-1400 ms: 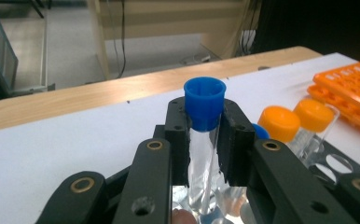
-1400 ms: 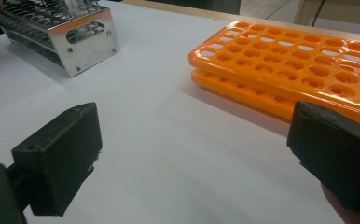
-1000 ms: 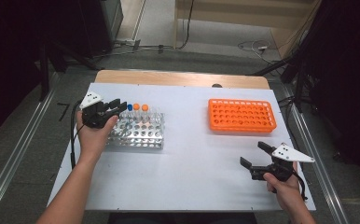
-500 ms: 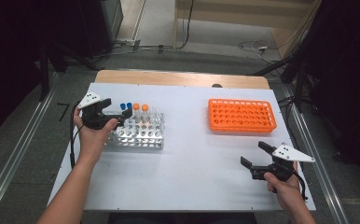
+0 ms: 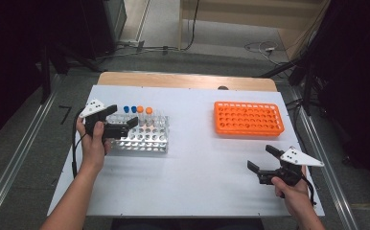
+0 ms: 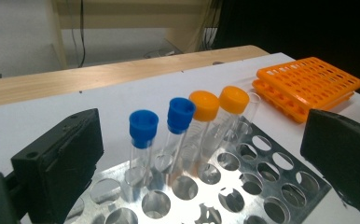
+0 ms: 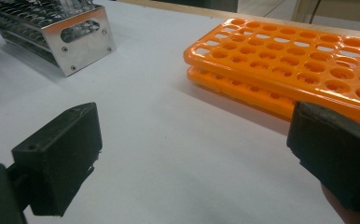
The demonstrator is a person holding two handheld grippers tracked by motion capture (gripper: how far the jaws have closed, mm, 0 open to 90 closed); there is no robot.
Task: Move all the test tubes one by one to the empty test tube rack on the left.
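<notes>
Hovering spread wide over the steel rack [image 5: 142, 139], left gripper [image 5: 121, 127] holds nothing; 4 capped tubes [image 6: 187, 126] stand just ahead. Risk: a jaw clipping neighbouring tubes.

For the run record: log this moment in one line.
left gripper: open, at metal rack | tubes: four, capped, in rack | right gripper: open, empty | orange rack: empty
</notes>
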